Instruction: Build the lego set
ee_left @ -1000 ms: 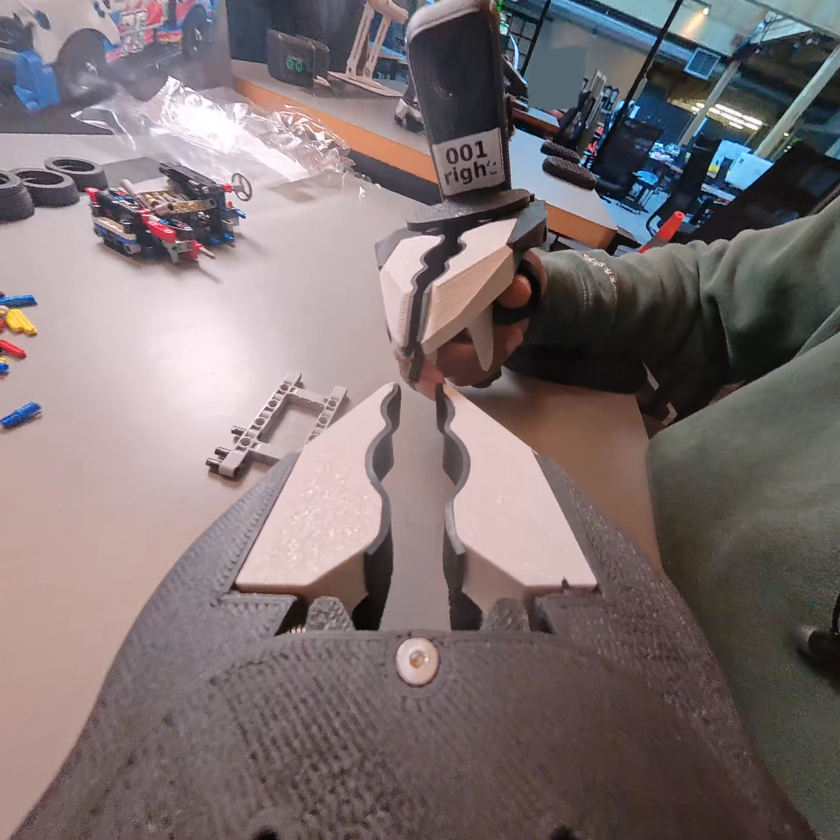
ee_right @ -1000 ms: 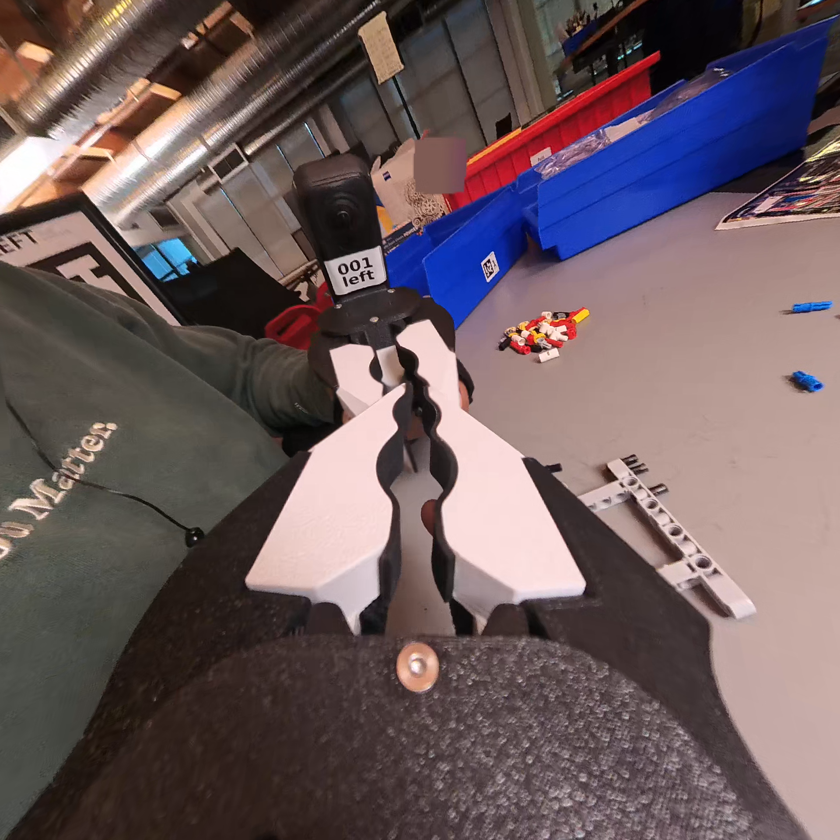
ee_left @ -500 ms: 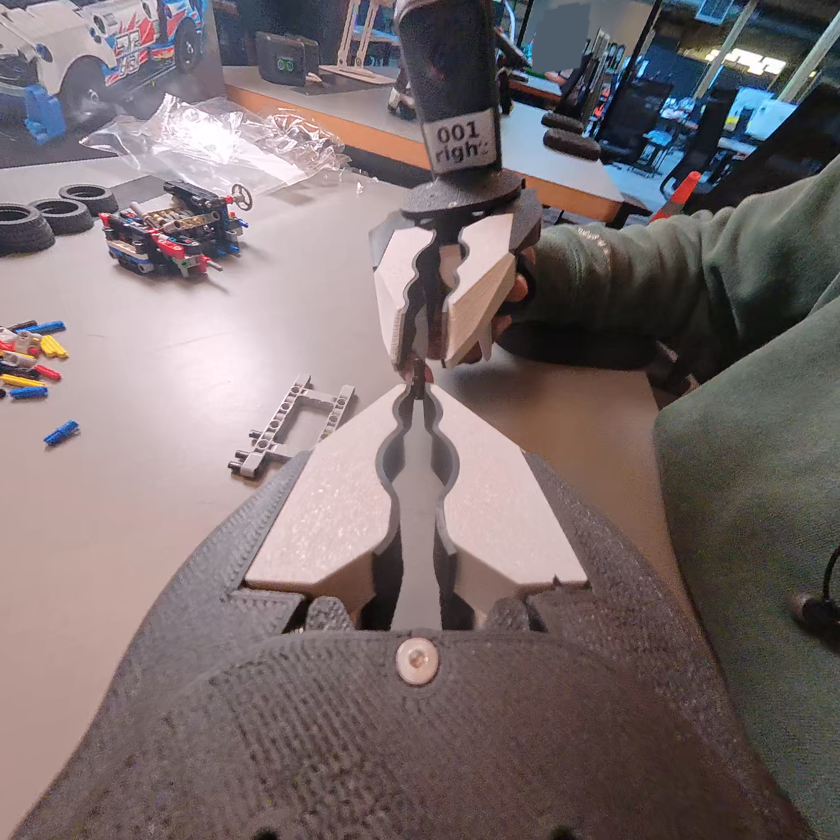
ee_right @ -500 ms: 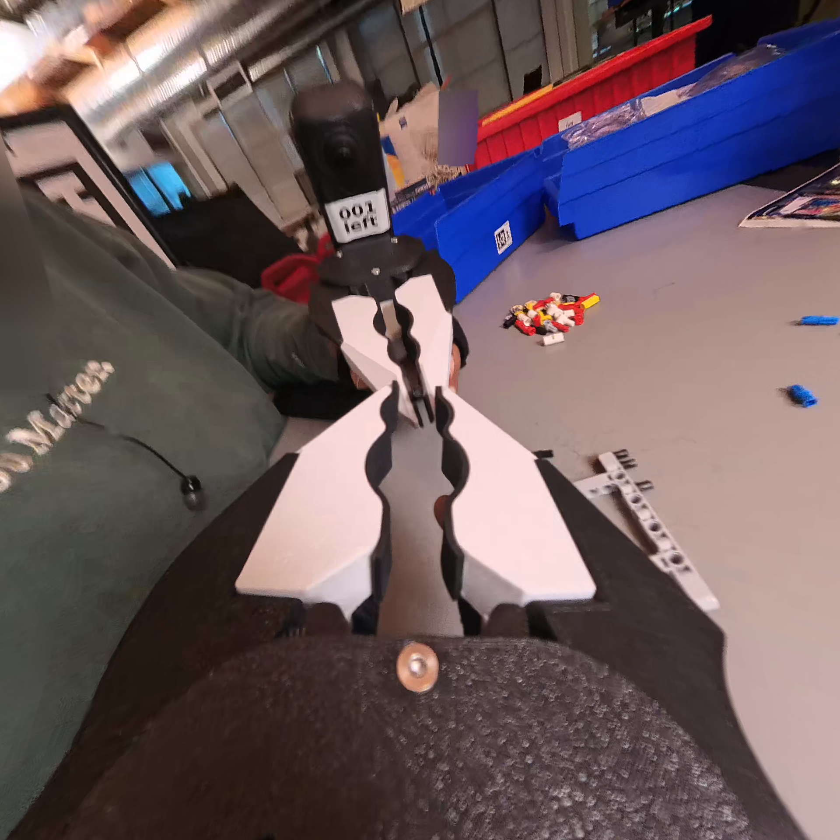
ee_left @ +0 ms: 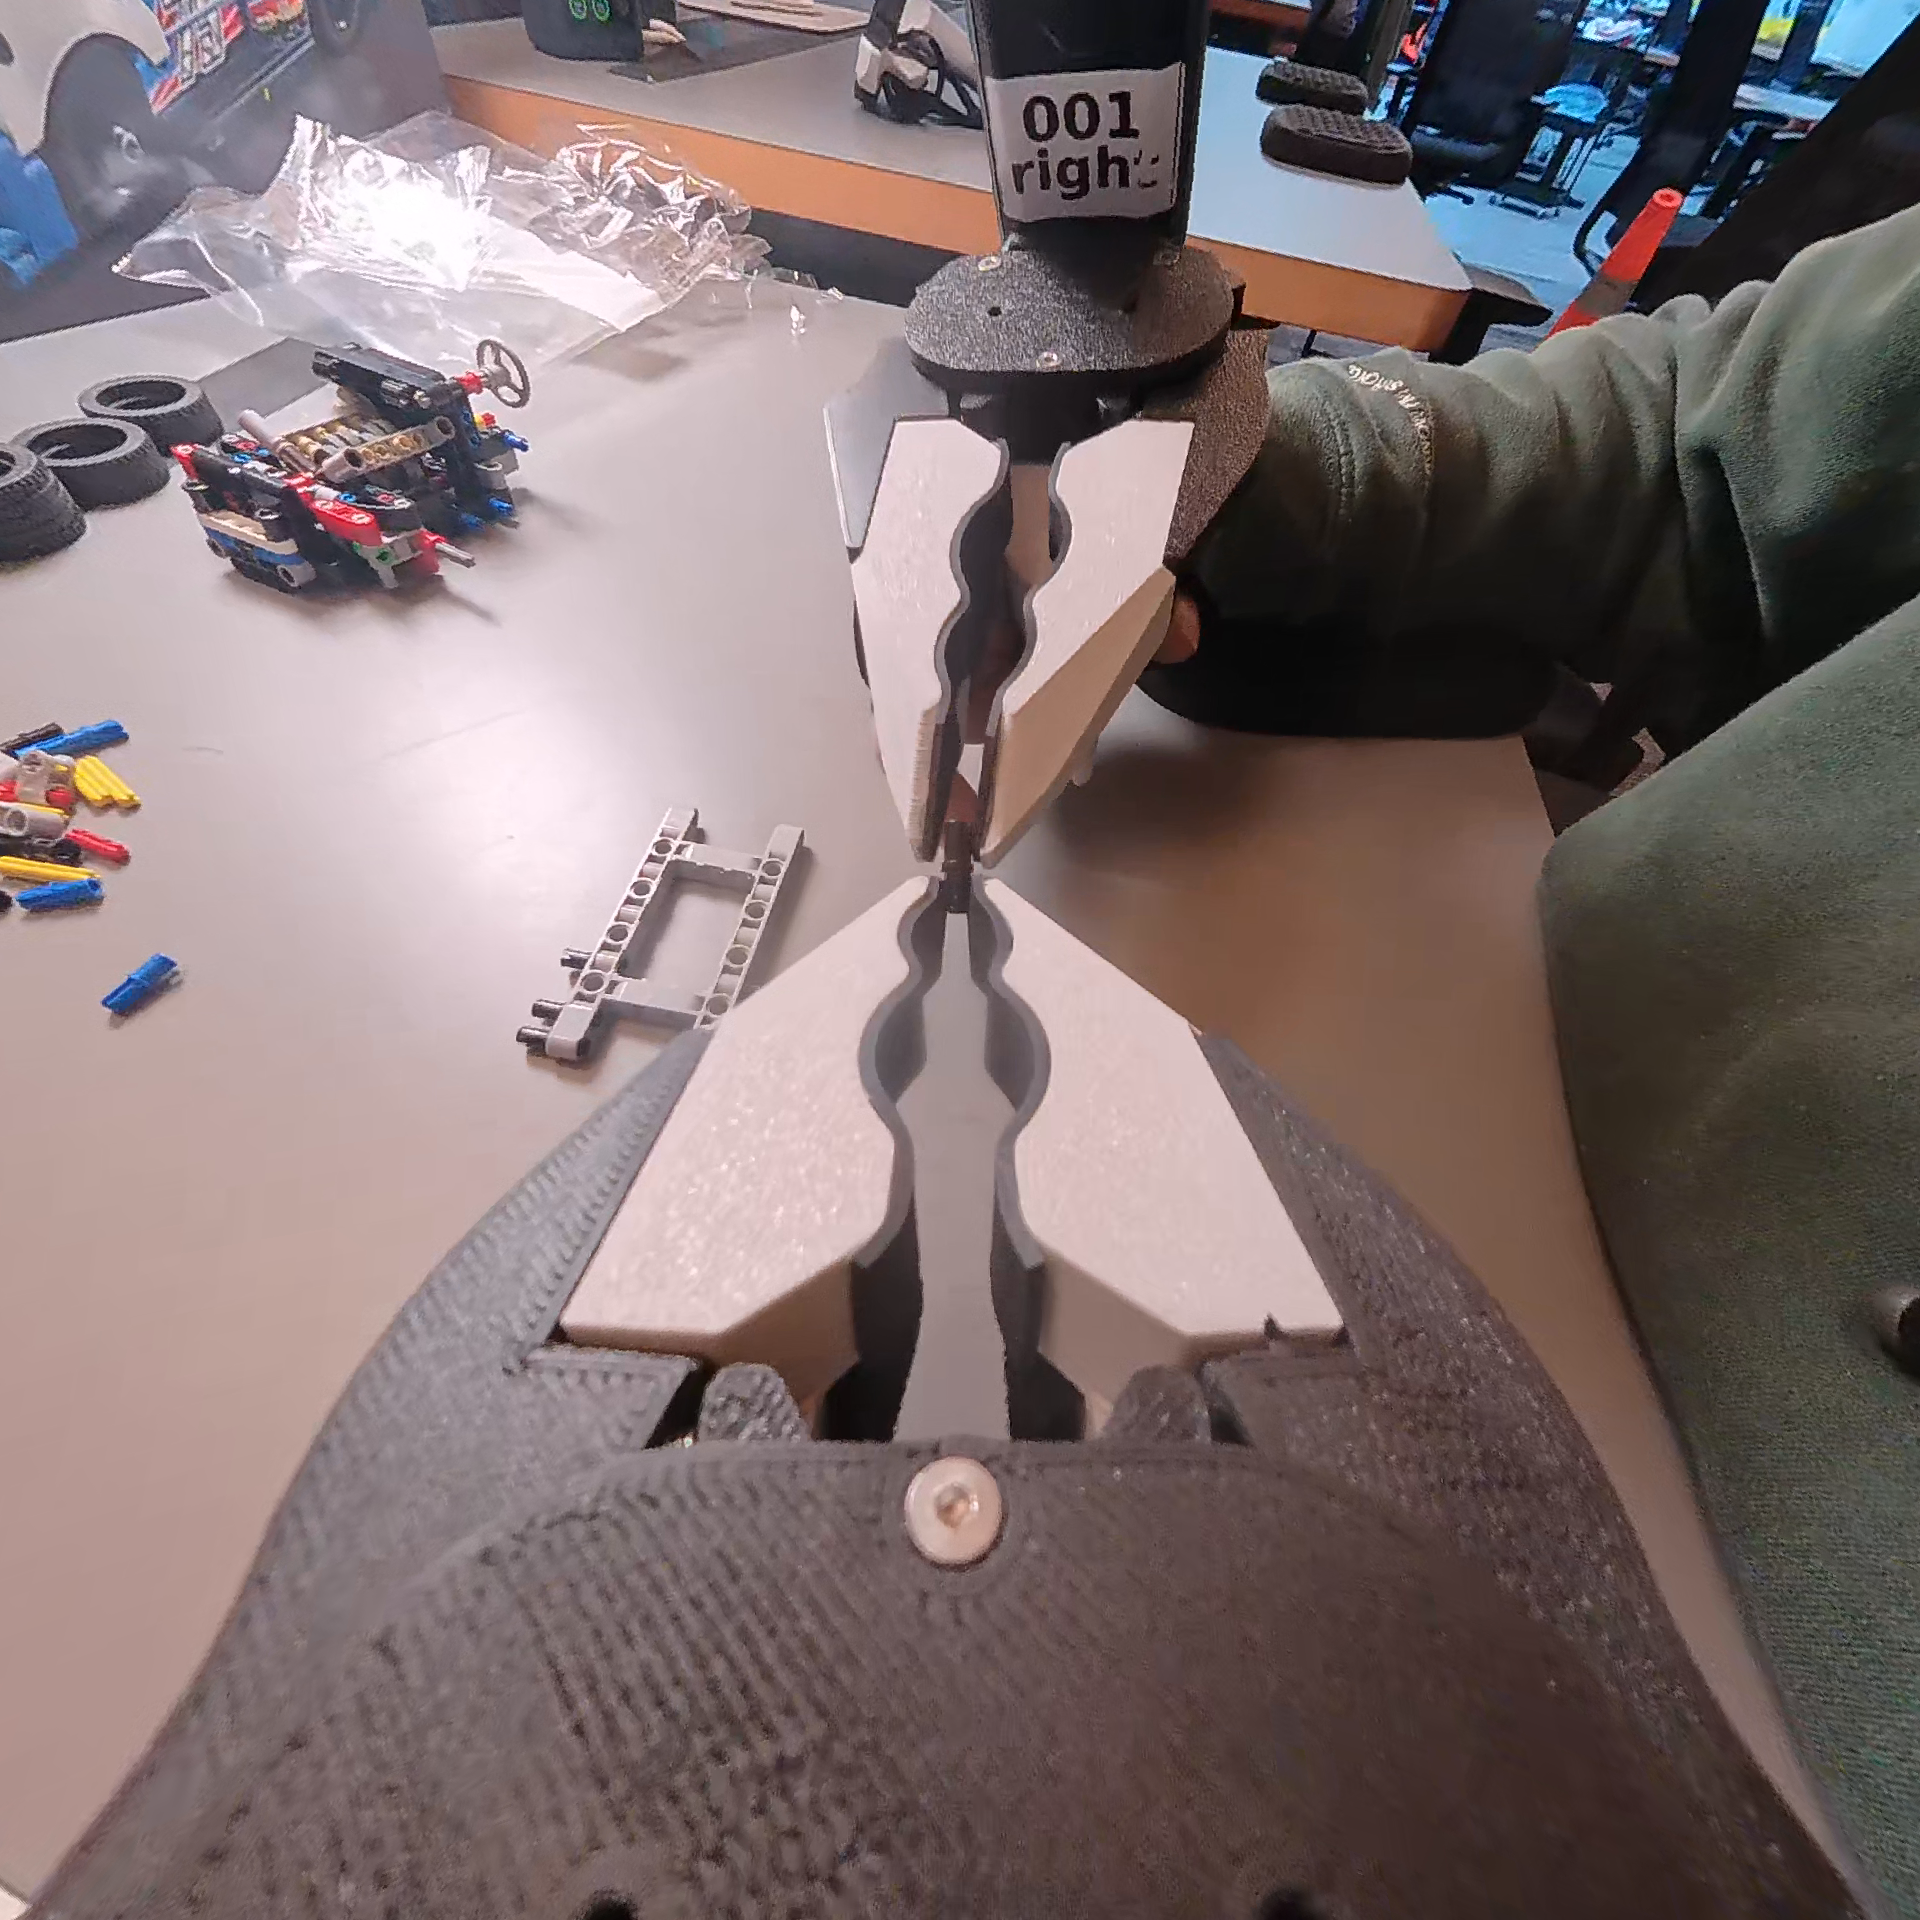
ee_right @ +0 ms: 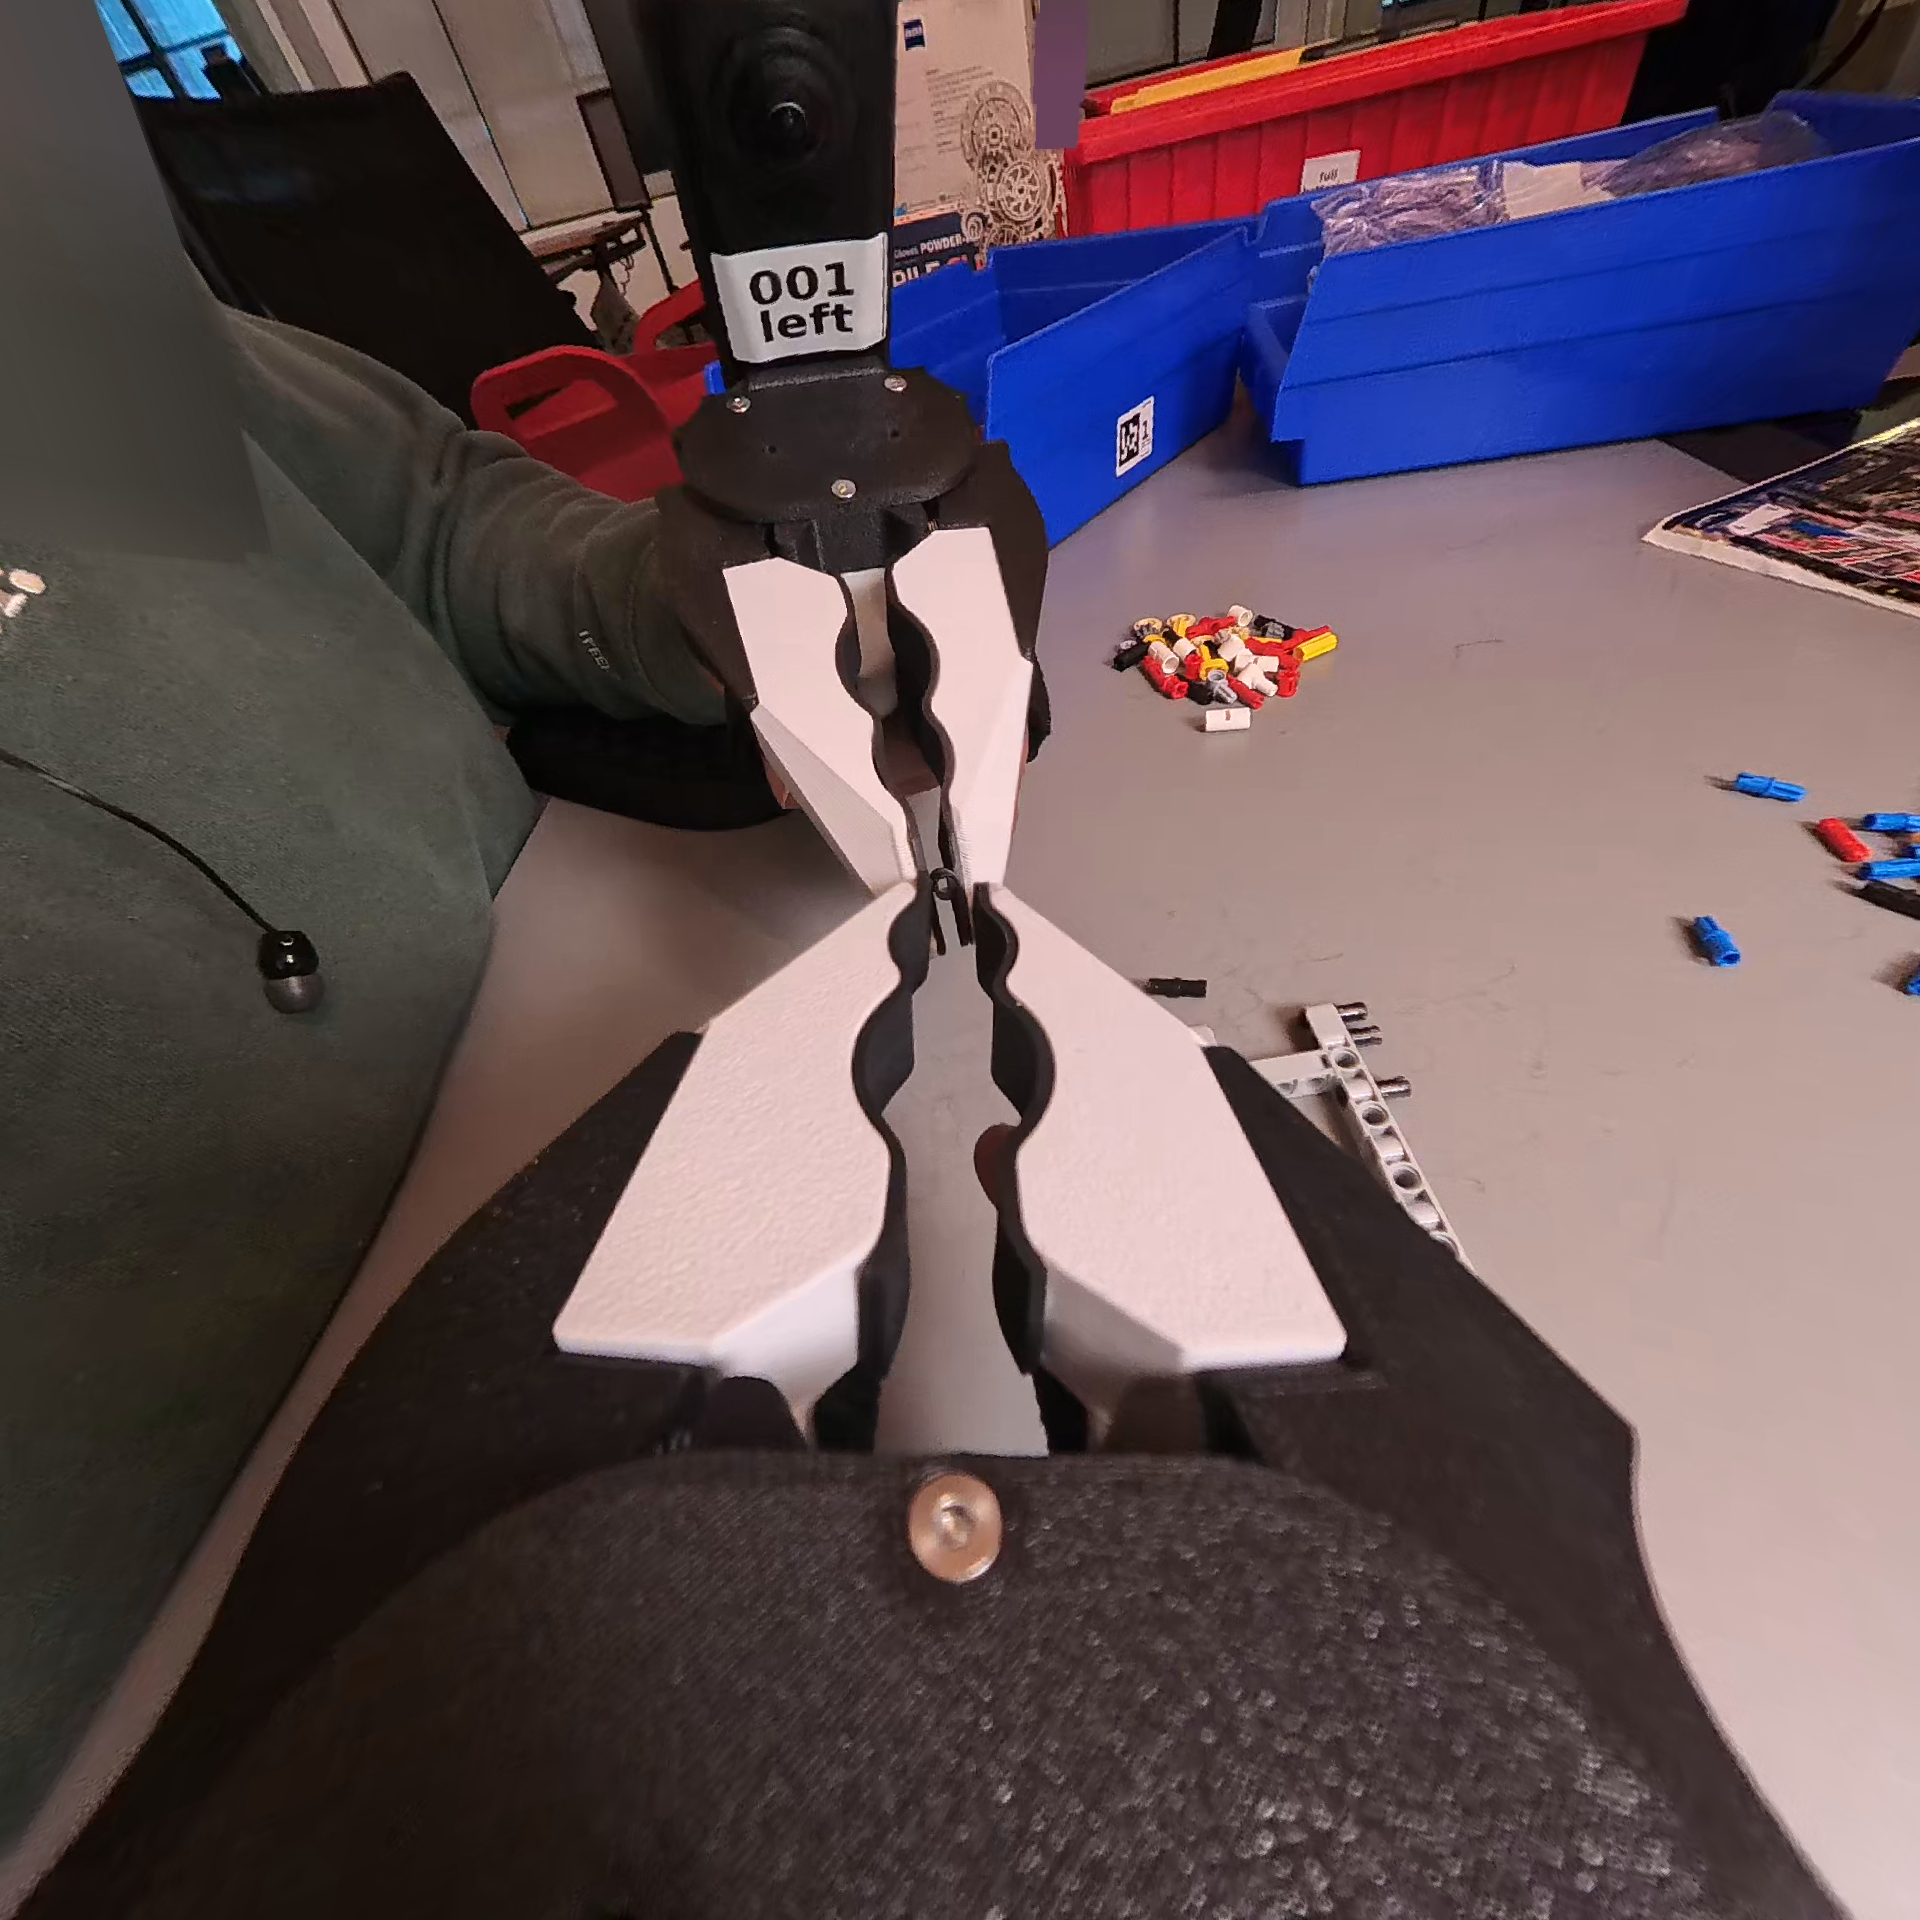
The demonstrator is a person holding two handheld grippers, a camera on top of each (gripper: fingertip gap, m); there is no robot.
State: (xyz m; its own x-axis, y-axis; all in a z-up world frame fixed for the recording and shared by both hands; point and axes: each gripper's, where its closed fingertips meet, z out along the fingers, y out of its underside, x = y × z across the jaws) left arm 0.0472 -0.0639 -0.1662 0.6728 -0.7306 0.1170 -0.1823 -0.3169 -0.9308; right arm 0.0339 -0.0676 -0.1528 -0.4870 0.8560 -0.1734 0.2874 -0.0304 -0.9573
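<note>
My left gripper (ee_left: 951, 896) and my right gripper (ee_right: 943, 914) meet tip to tip above the table's near edge. A small black pin (ee_left: 954, 868) sits between the two sets of tips, and both grippers are closed narrowly on it. It also shows in the right wrist view (ee_right: 941, 902). The right gripper (ee_left: 954, 844) points down at me in the left wrist view, and the left gripper (ee_right: 938, 871) does so in the right wrist view. A grey lego frame (ee_left: 665, 935) with black pins in its end lies flat on the table, also seen in the right wrist view (ee_right: 1371, 1122).
A part-built lego chassis (ee_left: 353, 468) and black tyres (ee_left: 94, 457) stand far left, by a clear plastic bag (ee_left: 416, 229). Piles of small parts (ee_left: 52, 810) (ee_right: 1226, 655), loose blue pins (ee_right: 1709, 940), a black pin (ee_right: 1176, 987), blue bins (ee_right: 1558, 312) and a booklet (ee_right: 1808, 530) are around. The person's green sleeves flank the grippers. My two grippers' fingertips are within a few centimetres of each other.
The grippers have come together tip to tip. The left gripper closed from open onto the pin. The right gripper opened half a second ago and has narrowed again.
</note>
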